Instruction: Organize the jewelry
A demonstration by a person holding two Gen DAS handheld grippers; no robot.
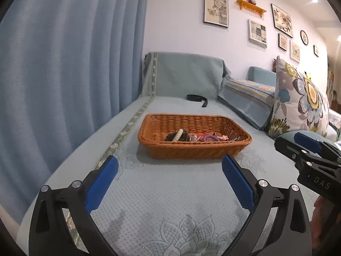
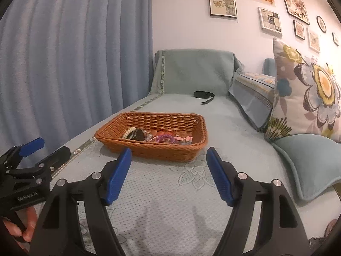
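Observation:
An orange wicker basket [image 1: 191,147] sits on the light blue sofa seat [image 1: 170,192]; it also shows in the right wrist view [image 2: 153,149]. Inside lie a white bead bracelet on a dark piece [image 1: 178,136], a purple coil hair tie [image 1: 210,137] and pink star clips [image 2: 186,138]. My left gripper [image 1: 169,164] is open and empty, just short of the basket's near wall. My right gripper [image 2: 168,155] is open and empty, also just short of the basket. Each gripper shows at the edge of the other's view: the right one [image 1: 307,147], the left one [image 2: 40,149].
A black strap [image 1: 197,98] lies at the back of the seat near the covered backrest [image 1: 187,72]. A floral cushion [image 1: 302,98] and a blue cushion [image 2: 309,162] stand on the right. A blue curtain [image 1: 70,74] hangs on the left.

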